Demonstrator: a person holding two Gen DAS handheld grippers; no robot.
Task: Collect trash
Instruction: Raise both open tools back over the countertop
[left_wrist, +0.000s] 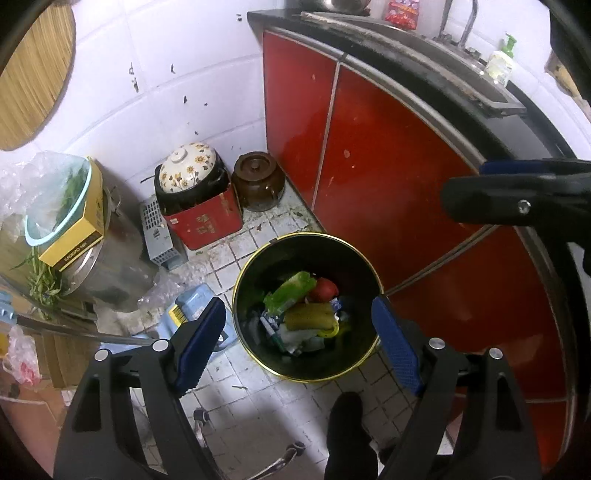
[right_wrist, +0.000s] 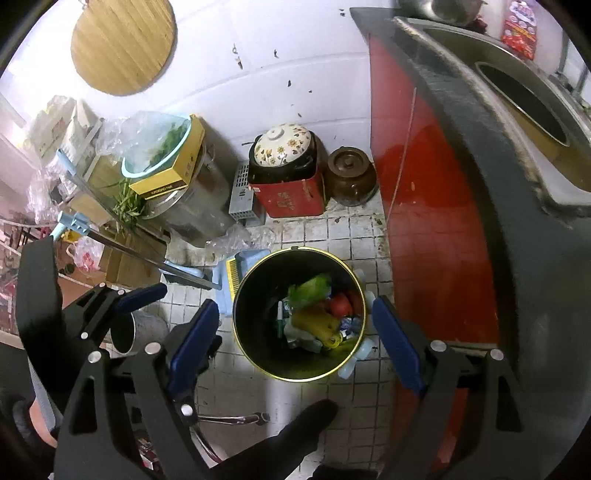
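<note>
Left wrist view: your left gripper (left_wrist: 299, 339) and right gripper (right_wrist: 295, 338) hang spread and empty above the bin (left_wrist: 258, 258); the trash (left_wrist: 303, 314) inside looks light, soft, crinkly; pinch wrappers by an edge.

The black bin (left_wrist: 306, 306) stands open-topped at the frame's centre, its mouth unobstructed from above; trash (left_wrist: 303, 317) covers only its bottom. To the right, the red cabinet doors (left_wrist: 388, 184) rise just beside the rim, with the table (left_wrist: 424, 62) edge overhanging above. To the left, a blue dustpan (right_wrist: 231, 280) lies just beside the bin, its long handle (right_wrist: 147, 258) slanting toward the left edge. Behind, bare floor tiles (left_wrist: 258, 236) separate the bin from a red box (left_wrist: 205, 221) and brown jar (left_wrist: 258, 186) against the wall.
</note>
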